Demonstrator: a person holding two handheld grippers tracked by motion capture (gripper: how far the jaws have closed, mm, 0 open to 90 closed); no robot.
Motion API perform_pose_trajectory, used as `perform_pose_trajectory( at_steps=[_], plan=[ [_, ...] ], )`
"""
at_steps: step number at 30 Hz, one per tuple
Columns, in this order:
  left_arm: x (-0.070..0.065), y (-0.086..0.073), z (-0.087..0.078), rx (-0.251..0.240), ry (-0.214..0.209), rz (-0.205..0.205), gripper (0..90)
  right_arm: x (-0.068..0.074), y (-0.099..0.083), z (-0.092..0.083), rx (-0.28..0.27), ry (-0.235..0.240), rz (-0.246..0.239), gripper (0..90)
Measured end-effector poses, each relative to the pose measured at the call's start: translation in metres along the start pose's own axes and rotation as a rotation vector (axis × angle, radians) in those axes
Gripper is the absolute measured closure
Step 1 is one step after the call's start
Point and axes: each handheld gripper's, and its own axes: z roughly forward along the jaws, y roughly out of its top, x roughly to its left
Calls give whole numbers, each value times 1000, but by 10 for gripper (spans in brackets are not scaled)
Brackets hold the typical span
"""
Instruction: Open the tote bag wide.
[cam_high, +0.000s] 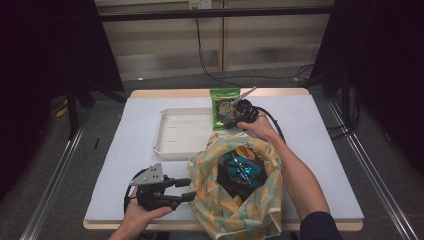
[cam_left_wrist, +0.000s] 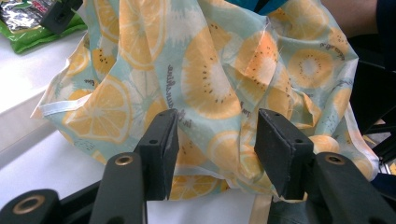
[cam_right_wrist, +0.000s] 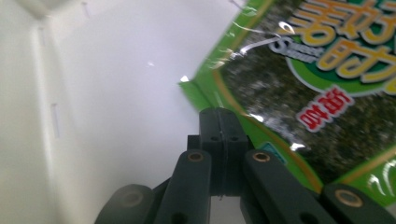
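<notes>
A green seaweed snack packet (cam_high: 223, 102) hangs over the right end of the white tray (cam_high: 175, 134). My right gripper (cam_high: 233, 116) is shut on its lower edge; in the right gripper view the closed jaws (cam_right_wrist: 223, 128) pinch the rim of the packet (cam_right_wrist: 327, 79). A cloth bag printed with citrus slices (cam_high: 235, 200) stands open at the table's near edge, with a dark teal packet (cam_high: 242, 168) inside. My left gripper (cam_high: 191, 189) lies level at the bag's left side. Its jaws (cam_left_wrist: 217, 149) stand half apart with the bag's cloth (cam_left_wrist: 205, 84) between them, and no pad visibly presses on it.
A white sheet (cam_high: 320, 145) covers the table. The tray's floor (cam_right_wrist: 116, 93) lies below the hanging packet. Black cables (cam_high: 210, 70) trail across the floor beyond the table, and dark stands flank both sides.
</notes>
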Motion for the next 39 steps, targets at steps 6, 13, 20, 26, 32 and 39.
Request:
perform_pose_trajectory(
  at_steps=[6, 13, 20, 26, 32, 39],
  plan=[
    [3, -1, -1, 0, 7, -7, 491, -2, 5, 4, 8, -58, 30, 900],
    [1, 0, -1, 0, 1, 2, 492, -3, 11, 6, -7, -100, 61, 900],
    [1, -1, -1, 0, 4, -1, 492, -11, 16, 5, -26, -135, 101, 900],
    [1, -1, -1, 2, 1, 2, 492, -8, 28, 11, -30, -137, 87, 900],
    [0, -1, -3, 2, 5, 7, 492, -10, 29, 11, -45, -179, 106, 900],
    [0, -1, -2, 2, 6, 5, 492, -12, 29, 11, -76, -197, 132, 900]
  ],
)
